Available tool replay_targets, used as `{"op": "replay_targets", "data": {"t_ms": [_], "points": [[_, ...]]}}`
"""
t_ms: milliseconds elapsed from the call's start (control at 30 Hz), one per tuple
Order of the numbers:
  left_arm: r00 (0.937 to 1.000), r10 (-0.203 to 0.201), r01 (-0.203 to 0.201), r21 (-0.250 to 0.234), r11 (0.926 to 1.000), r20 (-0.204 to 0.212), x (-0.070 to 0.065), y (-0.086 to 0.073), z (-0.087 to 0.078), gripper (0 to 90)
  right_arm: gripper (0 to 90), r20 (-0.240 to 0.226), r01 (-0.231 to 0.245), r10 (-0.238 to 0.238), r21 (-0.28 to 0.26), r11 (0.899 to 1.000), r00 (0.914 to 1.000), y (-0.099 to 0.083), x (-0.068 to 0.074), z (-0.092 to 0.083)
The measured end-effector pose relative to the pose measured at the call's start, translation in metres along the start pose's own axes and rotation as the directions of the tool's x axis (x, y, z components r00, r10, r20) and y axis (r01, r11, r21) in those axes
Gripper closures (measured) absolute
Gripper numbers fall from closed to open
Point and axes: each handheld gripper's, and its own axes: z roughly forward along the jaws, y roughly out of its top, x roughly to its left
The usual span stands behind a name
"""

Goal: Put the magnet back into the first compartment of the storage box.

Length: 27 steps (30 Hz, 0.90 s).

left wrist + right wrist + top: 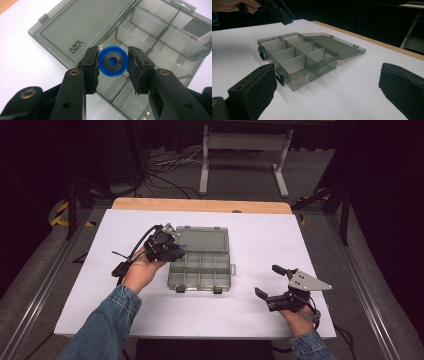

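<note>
Honestly, left tool (112, 65) clamped on blue ring (111, 61) over open box (160, 42), right tool (324, 87) gaping empty; could bounce off a divider if dropped crooked.

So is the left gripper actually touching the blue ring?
Touching. In the left gripper view, both pads of the left gripper press against opposite sides of the blue ring, holding it above the open organizer box.

A blue ring (111, 61) with a grey metal centre sits between black claw pads (92, 71) — over a smoky grey see-through box (201, 263). The tabletop (260, 245) is white, its far edge wood-brown.
</note>
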Motion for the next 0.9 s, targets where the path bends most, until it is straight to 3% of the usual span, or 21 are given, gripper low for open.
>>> {"op": "replay_targets", "data": {"t_ms": [367, 900], "points": [[0.9993, -0.038, 0.038, 0.052, 0.9979, 0.006, 0.009, -0.006, 0.017, 61.7, 2.4, -0.002, 0.002, -0.002, -0.001, 1.000, 1.0000, 0.000, 0.000, 0.000], [0.9991, -0.040, 0.038, 0.096, 0.9946, 0.015, 0.010, -0.011, 0.031, 61.5, 2.4, -0.005, 0.002, -0.002, 0.002, 1.000, 1.0000, 0.000, 0.000, 0.000]]}}
